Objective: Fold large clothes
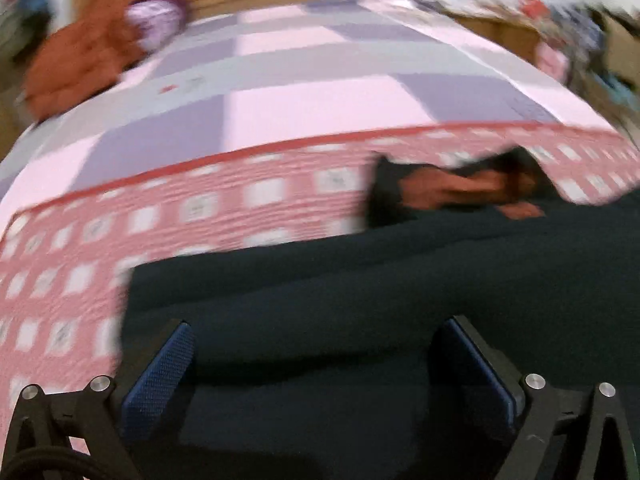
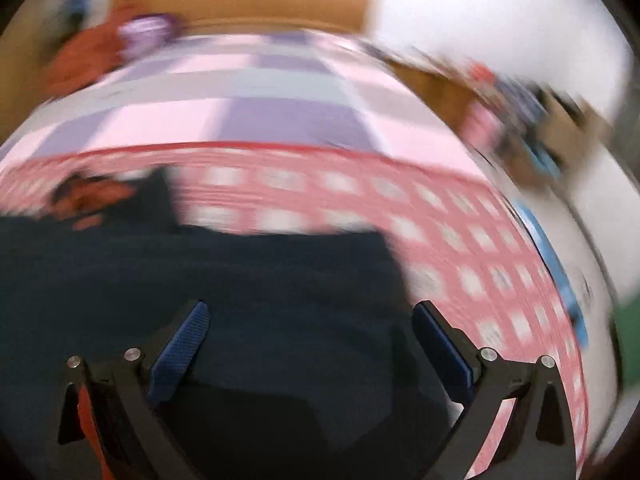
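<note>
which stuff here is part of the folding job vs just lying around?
Job:
- dark garment spread on the bed
- left tongs, open over it
- right tongs, open over it

Lying about:
- pink checked quilt under the garment
- orange clothing near the headboard
- purple item beside it
- blurred clutter to the right

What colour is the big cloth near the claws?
Very dark navy garment, clearest in the left wrist view.

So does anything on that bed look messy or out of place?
Mostly tidy. The dark garment lies fairly flat on the pink checked quilt. One oddity: an orange-red patch bunched at its far edge. An orange jacket is heaped near the headboard. Motion blur hides finer detail.
</note>
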Demonstrator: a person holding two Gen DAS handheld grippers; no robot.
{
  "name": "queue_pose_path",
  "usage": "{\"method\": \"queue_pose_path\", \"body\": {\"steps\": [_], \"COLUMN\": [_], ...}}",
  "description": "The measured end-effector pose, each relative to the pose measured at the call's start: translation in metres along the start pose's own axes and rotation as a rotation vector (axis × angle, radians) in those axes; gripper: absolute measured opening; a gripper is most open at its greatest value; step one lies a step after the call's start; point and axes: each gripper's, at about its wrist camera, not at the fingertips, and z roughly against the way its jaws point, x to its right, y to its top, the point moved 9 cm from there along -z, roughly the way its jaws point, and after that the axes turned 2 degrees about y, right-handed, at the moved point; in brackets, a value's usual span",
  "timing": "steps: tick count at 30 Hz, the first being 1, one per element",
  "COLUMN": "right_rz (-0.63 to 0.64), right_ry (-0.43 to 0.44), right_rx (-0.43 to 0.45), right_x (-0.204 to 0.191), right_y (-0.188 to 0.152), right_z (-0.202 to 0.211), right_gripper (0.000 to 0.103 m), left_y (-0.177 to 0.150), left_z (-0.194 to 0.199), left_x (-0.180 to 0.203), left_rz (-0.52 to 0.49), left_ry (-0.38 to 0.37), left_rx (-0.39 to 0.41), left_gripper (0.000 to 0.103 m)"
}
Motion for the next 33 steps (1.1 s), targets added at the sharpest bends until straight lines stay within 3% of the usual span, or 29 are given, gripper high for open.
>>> {"method": "queue_pose_path", "body": {"steps": [2, 4, 6, 10, 14, 17, 18, 20, 22, 24, 27, 31, 33], "right_rz": [0.032, -0.078, -0.146, -0.197, -0.196, -0.235, -0.246, -0.232, -0.244, -0.241, -0.156, 0.065, 0.124], "right_ry": [-0.012, 0.044, 0.01, 0.011, 0.041, 0.12, 0.153, 0.18, 0.155, 0.108, 0.174, 0.265, 0.281], "right_rx": [-0.091, -0.167, -0.207, -0.264, -0.232, -0.172, -0.151, -0.123, -0.107, -0.069, 0.037, 0.063, 0.04], "right_x": [-0.013, -0.003, 0.018, 0.04, 0.044, 0.059, 0.064, 0.07, 0.074, 0.073, 0.023, -0.075, -0.103], "right_y": [-0.001, -0.001, 0.003, 0.009, 0.013, 0.011, 0.01, 0.006, 0.002, 0.004, 0.002, -0.041, -0.065], "right_z": [-0.024, -0.047, -0.065, -0.095, -0.096, -0.086, -0.082, -0.075, -0.064, -0.046, 0.007, 0.068, 0.078], "right_gripper": [0.103, 0.103, 0.103, 0.103, 0.103, 0.101, 0.097, 0.094, 0.091, 0.091, 0.092, 0.092, 0.092], "left_y": [-0.004, -0.009, -0.006, -0.003, -0.01, -0.025, -0.027, -0.03, -0.025, -0.014, -0.011, -0.047, -0.069], "left_z": [-0.026, -0.05, -0.063, -0.08, -0.083, -0.075, -0.073, -0.068, -0.059, -0.035, 0.016, 0.063, 0.066], "left_x": [0.001, -0.012, -0.028, -0.044, -0.072, -0.103, -0.109, -0.109, -0.104, -0.083, -0.021, 0.065, 0.086], "left_rz": [0.025, 0.153, 0.21, 0.194, 0.21, 0.217, 0.234, 0.214, 0.216, 0.221, 0.141, 0.048, 0.023], "left_ry": [-0.016, -0.084, -0.053, 0.025, 0.052, 0.079, 0.047, 0.035, 0.079, 0.021, -0.07, -0.171, -0.183], "left_rx": [-0.082, -0.165, -0.193, -0.235, -0.237, -0.211, -0.198, -0.183, -0.171, -0.1, 0.002, 0.021, -0.007], "left_gripper": [0.103, 0.103, 0.103, 0.103, 0.103, 0.103, 0.103, 0.102, 0.098, 0.097, 0.098, 0.101, 0.101]}}
